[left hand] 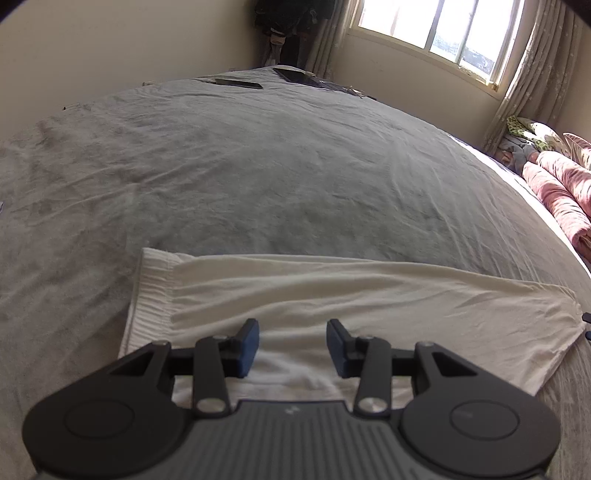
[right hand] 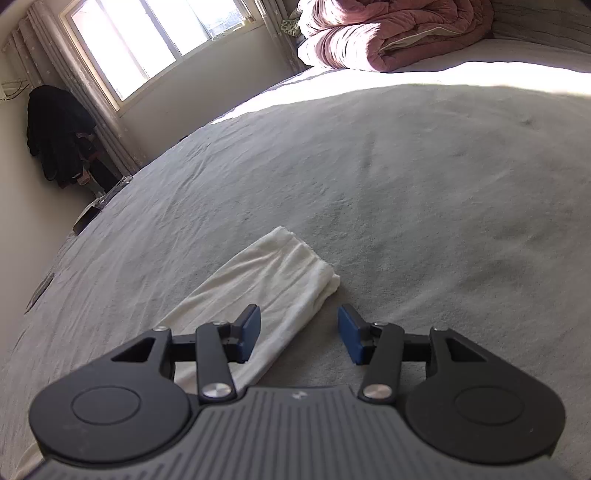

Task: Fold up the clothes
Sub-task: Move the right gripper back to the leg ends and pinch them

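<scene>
Left wrist view: your left gripper (left hand: 292, 347) gapes empty over the garment (left hand: 332, 295).
Right gripper (right hand: 299, 334): wide, empty; straddle that folded end squarely before pinching.

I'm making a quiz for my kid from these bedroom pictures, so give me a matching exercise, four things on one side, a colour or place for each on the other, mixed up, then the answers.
Things:
1. white garment
2. quilt
3. bed cover
4. dark clothes

Descriptions:
A. grey, spread across the bed
B. pink, bundled at the bed's sunlit end
C. hanging beside the window curtain
D. lying flat just in front of both open grippers

Pairs: 1-D, 2-B, 3-A, 4-C
</scene>
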`<state>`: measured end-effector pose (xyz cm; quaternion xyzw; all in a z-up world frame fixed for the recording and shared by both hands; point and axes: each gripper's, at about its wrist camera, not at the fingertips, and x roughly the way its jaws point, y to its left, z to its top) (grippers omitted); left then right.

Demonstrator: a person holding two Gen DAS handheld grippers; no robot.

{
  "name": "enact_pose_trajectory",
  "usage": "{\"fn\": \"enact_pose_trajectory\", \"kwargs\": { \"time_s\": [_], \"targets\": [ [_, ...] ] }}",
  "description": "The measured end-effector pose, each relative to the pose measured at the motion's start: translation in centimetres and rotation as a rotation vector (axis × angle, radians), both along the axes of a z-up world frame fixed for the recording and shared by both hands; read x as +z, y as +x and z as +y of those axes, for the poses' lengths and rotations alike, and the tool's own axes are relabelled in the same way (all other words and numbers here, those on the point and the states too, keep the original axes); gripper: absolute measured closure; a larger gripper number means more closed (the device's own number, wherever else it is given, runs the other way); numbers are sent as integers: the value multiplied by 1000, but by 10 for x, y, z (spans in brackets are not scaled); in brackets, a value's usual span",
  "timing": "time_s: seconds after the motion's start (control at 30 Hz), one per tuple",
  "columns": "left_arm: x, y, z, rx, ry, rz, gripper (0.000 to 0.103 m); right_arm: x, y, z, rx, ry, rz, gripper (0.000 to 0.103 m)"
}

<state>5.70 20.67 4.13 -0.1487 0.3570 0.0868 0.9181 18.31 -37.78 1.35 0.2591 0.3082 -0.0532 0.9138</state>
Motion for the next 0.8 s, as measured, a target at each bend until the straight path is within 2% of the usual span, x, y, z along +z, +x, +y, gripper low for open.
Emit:
{"fn": "enact_pose_trajectory", "kwargs": {
  "time_s": [0.13, 0.33, 0.57, 0.7, 0.8],
  "targets": [
    [-3, 5, 22, 91, -11, -9, 62, -1, 6, 3, 8, 30, -11, 49],
    [-6, 10, 40, 177, -19, -46, 62, -2, 15, 16, 20, -4, -17, 47],
    [2, 10, 23, 121, 17, -95, 61, -5, 18, 11, 13, 37, -37, 47],
    [3, 7, 16, 78, -45, -89, 61, -5, 10, 6, 5, 56, -49, 55],
    [1, 6, 5, 48, -32, -80, 61, -6, 3, -5, -13, 91, -59, 57]
  ]
}}
